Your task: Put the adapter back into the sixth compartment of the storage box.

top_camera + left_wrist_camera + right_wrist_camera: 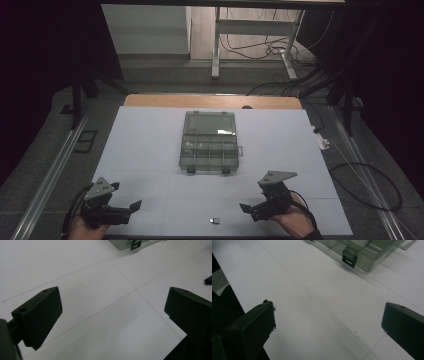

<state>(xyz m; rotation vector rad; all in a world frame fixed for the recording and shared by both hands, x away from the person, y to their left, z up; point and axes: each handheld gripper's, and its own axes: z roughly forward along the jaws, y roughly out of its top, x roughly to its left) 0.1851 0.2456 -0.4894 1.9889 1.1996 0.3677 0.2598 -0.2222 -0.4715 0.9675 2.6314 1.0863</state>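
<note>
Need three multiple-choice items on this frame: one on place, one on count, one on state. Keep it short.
1. Where does the small dark rectangular part lie on the white table top?
A. Inside the organizer box
B. Near the front edge, between the two hand-held grippers
C. At the far edge by the wooden strip

2. How many dark latches show on the near side of the clear grey plastic organizer box?
A. Two
B. Four
C. None

3. How do the jaws of the left hand-held gripper and right hand-held gripper stand?
A. Both shut on the box
B. Left shut, right open
C. Both open, holding nothing

Answers:
1 B, the high view shows it low on the table between both grippers.
2 A, two latches sit on the box's near wall.
3 C, each gripper view shows a wide gap with bare table between the jaws.
</note>
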